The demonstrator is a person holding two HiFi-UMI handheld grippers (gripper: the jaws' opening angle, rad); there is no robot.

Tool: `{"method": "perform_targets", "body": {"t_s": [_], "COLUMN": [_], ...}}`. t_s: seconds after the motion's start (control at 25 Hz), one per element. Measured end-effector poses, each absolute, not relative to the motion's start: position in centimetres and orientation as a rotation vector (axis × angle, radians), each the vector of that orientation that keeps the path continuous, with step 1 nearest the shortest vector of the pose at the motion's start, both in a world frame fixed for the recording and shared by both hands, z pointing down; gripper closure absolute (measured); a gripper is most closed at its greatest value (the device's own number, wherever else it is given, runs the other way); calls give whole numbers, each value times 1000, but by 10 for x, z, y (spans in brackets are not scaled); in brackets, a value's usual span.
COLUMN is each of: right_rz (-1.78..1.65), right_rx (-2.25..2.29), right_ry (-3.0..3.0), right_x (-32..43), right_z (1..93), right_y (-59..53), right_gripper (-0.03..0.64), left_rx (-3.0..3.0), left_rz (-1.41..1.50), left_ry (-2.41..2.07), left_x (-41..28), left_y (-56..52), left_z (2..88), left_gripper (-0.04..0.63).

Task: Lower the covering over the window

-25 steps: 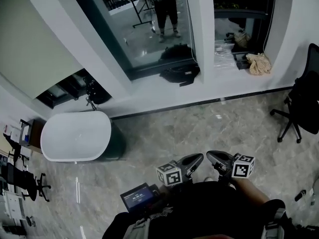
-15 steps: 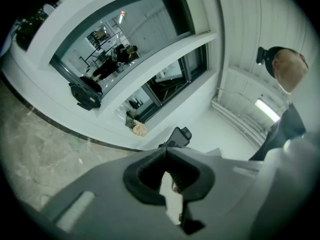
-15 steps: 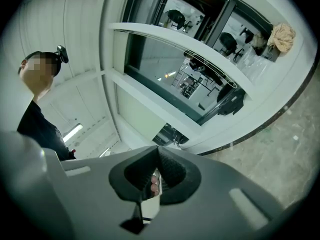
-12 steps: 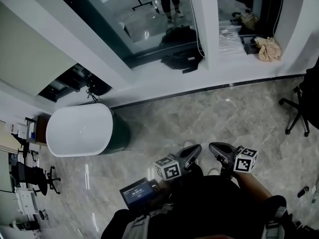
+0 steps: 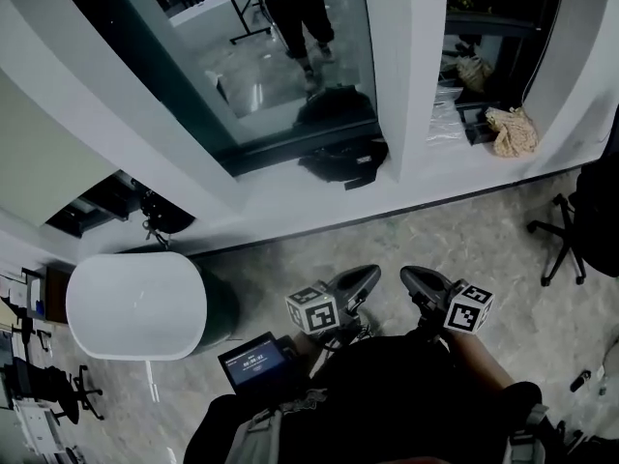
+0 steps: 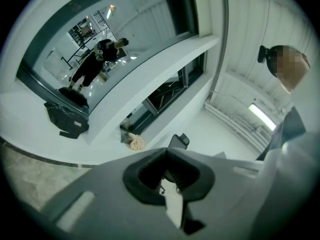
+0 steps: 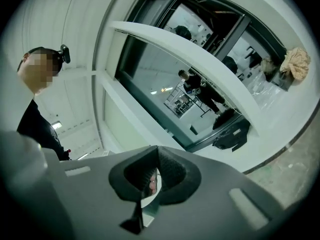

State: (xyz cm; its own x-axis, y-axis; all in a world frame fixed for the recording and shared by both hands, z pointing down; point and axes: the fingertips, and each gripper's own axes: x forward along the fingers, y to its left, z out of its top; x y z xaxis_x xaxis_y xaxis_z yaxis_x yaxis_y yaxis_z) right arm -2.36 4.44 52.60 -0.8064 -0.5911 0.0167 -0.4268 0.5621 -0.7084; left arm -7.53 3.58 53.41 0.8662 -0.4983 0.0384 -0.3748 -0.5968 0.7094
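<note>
I see grey marble floor (image 5: 406, 235) running to the wall ahead. The window (image 5: 290, 56) stands above it, its glass uncovered and mirroring the room. A pale flat panel (image 5: 48, 153) fills the opening to its left, and I cannot tell whether that is a blind. A white ledge (image 5: 280, 201) runs under the window. A white tub (image 5: 135, 303) sits on the floor at left, clear of my line. A black office chair (image 5: 580, 216) stands far right. A black bag (image 5: 343, 158) lies on the ledge right below the glass, and a beige cloth (image 5: 511, 129) lies further right. Near my waist, the left hand-held gripper (image 5: 370, 275) and the right hand-held gripper (image 5: 407, 276) are both closed on nothing.
</note>
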Motion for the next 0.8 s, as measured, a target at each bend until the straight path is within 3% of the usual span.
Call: {"method": "perform_targets", "body": {"t_s": [0.16, 0.44, 0.8], "right_rz": [-1061, -1138, -1056], "right_rx": [-853, -903, -715], "right_ry": [2611, 2549, 2694], "right_x": [-42, -13, 40], "right_z": [524, 549, 535], "right_y": [14, -49, -171], "right_gripper": [611, 610, 609], "left_rx": [2239, 2213, 2405], "left_rz": [-192, -153, -225], "left_ry": [-628, -652, -908], "left_x": [-88, -78, -47], "left_y": [-1, -69, -248], "left_z": [544, 560, 492], "left_gripper": [592, 592, 592]}}
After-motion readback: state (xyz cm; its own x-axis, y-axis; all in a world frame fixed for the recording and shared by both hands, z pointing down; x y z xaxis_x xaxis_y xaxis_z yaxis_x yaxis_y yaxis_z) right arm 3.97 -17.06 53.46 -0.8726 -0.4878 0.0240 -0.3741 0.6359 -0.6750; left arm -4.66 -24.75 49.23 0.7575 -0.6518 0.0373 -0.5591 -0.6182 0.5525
